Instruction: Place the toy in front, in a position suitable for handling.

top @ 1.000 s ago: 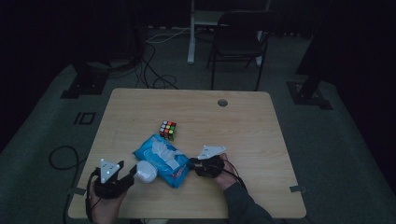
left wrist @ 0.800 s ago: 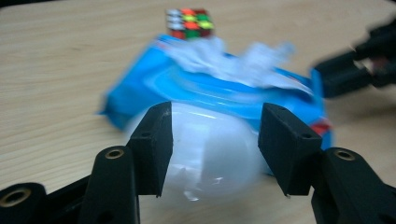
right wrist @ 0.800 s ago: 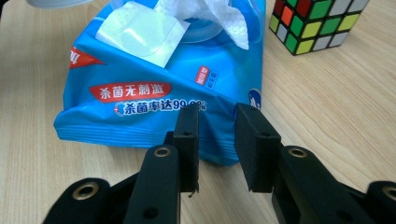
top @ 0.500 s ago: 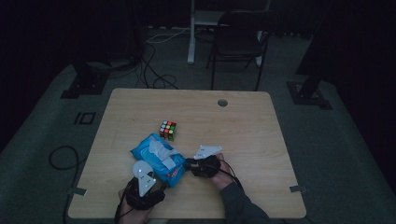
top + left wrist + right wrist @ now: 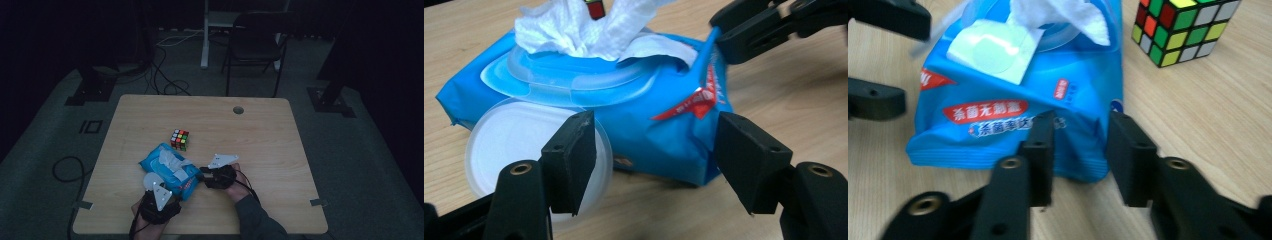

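A blue wet-wipe pack (image 5: 172, 167) lies near the table's front, its round clear lid (image 5: 519, 140) flipped open and a white wipe (image 5: 584, 25) sticking up. My left gripper (image 5: 654, 125) comes at the pack's near corner with its jaws wide apart, and they have just been opening. One jaw stands over the lid and the other beside the pack's end, with neither pad touching. In the high view the left gripper (image 5: 164, 186) sits at the front edge. My right gripper (image 5: 1080, 120) has just been opening a little. The pack's (image 5: 1013, 115) edge lies in its narrow gap, unpressed.
A Rubik's cube (image 5: 180, 139) stands just behind the pack, also in the right gripper view as the cube (image 5: 1183, 27). The wooden table (image 5: 260, 135) has a cable hole (image 5: 238, 109) at the back. A chair (image 5: 255, 40) stands beyond it on the floor.
My left hand moved right along the front edge, from the pack's left side to its near corner, and its jaws spread. The right gripper stayed in place.
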